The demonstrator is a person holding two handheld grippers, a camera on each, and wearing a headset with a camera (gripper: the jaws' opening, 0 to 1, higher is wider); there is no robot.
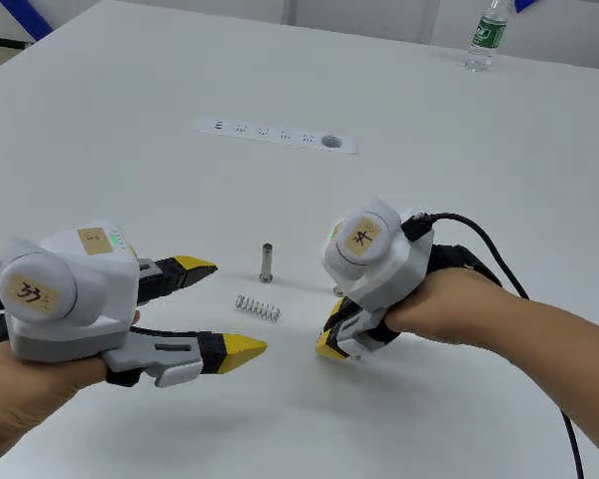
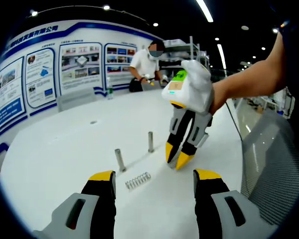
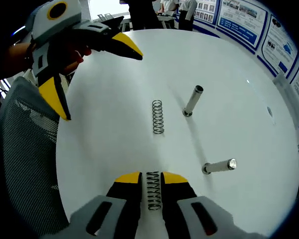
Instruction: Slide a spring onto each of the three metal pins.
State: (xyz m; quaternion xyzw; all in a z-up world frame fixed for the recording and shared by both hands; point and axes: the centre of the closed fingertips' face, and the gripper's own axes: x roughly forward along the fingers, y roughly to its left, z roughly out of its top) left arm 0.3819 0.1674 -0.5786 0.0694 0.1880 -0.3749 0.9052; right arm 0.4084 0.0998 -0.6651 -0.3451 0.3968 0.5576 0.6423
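Note:
Two short metal pins stand upright on the white table (image 1: 130, 120); one pin (image 1: 267, 262) is in plain sight and the second pin (image 1: 337, 290) peeks out beside my right gripper (image 1: 331, 346). A loose spring (image 1: 258, 308) lies flat between the grippers. In the right gripper view, the right gripper (image 3: 150, 178) is shut on another spring (image 3: 152, 191), tips pointing down at the table near both pins (image 3: 193, 101) (image 3: 219, 166). My left gripper (image 1: 220, 305) is open, its jaws straddling the loose spring (image 2: 138, 180) from a short distance.
A white power strip (image 1: 275, 133) lies flush in the table beyond the pins. A water bottle (image 1: 489, 33) stands at the far right edge. A black cable (image 1: 489, 249) trails from the right gripper. A person (image 2: 147, 64) stands far behind the table.

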